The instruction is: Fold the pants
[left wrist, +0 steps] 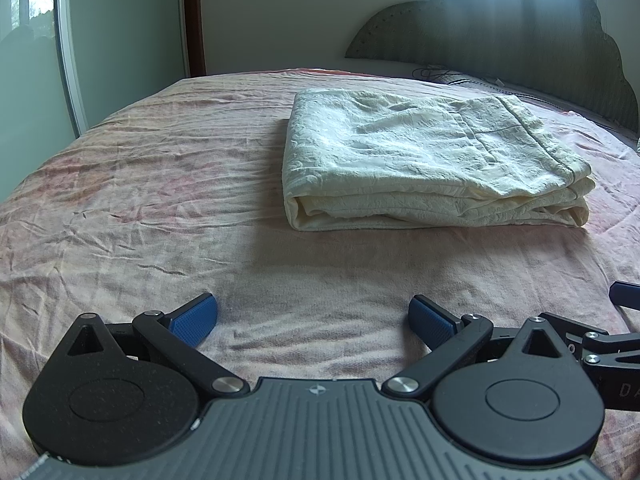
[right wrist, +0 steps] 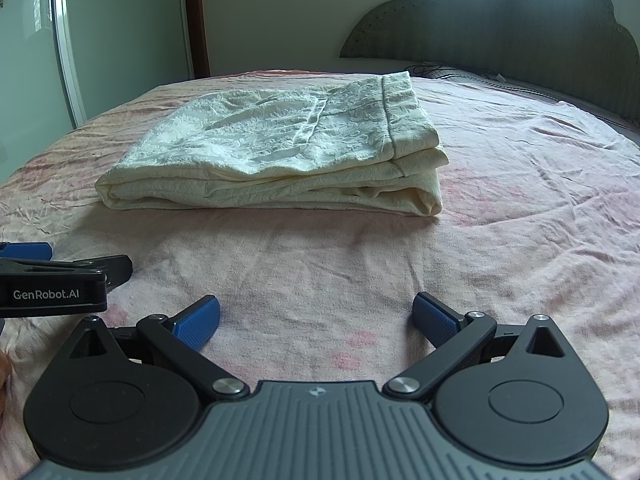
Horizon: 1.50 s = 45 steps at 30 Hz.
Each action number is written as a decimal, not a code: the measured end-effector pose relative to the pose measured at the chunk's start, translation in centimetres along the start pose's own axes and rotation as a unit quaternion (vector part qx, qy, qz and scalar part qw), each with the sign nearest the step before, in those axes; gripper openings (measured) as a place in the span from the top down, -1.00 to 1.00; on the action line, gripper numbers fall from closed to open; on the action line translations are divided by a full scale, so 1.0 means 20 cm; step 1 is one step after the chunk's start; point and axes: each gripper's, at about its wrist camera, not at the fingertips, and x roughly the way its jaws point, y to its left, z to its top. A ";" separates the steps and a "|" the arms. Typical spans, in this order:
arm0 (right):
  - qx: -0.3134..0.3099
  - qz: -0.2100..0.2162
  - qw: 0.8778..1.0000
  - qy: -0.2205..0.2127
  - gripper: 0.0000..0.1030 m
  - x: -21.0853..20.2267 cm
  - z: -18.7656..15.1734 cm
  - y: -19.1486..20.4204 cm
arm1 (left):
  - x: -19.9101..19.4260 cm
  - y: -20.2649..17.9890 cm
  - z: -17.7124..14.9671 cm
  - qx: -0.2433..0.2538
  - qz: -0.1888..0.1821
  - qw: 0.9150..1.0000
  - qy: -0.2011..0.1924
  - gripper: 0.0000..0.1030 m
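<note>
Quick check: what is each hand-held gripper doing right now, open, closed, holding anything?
Left hand-held gripper: open, holding nothing, short of the folded pants.
Right hand-held gripper: open, holding nothing.

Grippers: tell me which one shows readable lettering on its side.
The left gripper: its side, at the right wrist view's left edge, reads GenRobot.AI. The right gripper shows only cut-off letters on its side.
</note>
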 end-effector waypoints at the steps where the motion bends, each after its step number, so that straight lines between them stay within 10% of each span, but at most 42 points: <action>1: 0.000 0.000 1.000 0.000 -1.00 0.00 0.00 0.00 | 0.00 0.00 0.00 0.000 0.000 1.000 0.000 -1.00; 45: -0.001 -0.004 1.000 0.001 -1.00 0.01 0.01 0.00 | 0.00 0.00 0.00 0.000 0.000 1.000 0.000 -1.00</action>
